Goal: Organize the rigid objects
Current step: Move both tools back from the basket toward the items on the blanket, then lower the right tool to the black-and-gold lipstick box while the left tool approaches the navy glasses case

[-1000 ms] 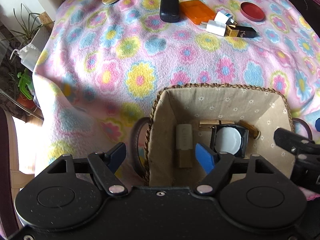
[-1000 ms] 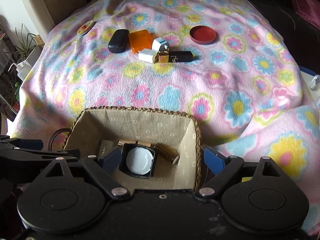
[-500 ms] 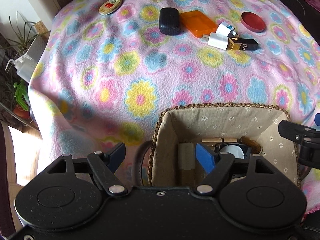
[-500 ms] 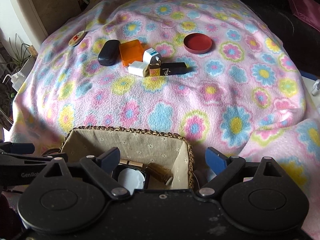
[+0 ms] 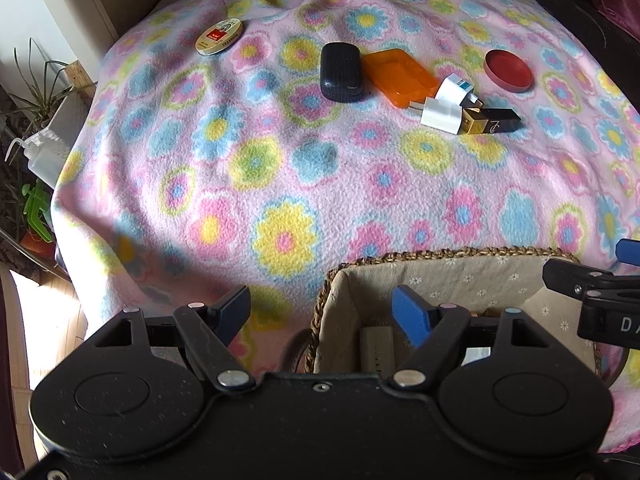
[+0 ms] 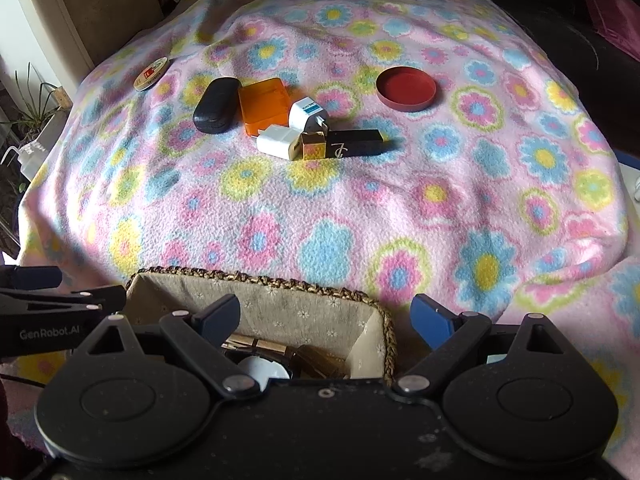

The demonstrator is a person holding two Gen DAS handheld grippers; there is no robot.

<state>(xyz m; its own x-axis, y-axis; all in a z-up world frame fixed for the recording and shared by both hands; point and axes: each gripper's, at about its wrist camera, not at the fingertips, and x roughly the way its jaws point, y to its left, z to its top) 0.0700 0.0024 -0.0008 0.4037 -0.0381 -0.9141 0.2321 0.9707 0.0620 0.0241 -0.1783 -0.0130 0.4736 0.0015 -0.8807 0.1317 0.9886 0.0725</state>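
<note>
Left gripper (image 5: 320, 312) and right gripper (image 6: 326, 316): jaws apart, nothing between them, both over the basket (image 6: 256, 280). Left gripper body reads "GenRobot.AI". Basket: woven rim, beige daisy-print lining, small items inside. At 12 o'clock, well apart on the blanket (image 6: 360, 208): black case (image 6: 216, 105), orange box (image 6: 264, 106), two white chargers (image 6: 280, 142), black-and-gold tube (image 6: 344, 144); red lid (image 6: 406, 89) at 1 o'clock; tin (image 6: 151, 74) at 11 o'clock.

the fuzzy, matt fleece blanket with pink, blue and yellow flowers (image 6: 360, 208) looks soft and nubbly. the braided straw basket with a flower-print cloth lining (image 6: 280, 280) is rough at its rim. the translucent orange plastic box (image 6: 264, 104) and black-and-gold glossy lipstick box (image 6: 344, 144) shine smooth.
</note>
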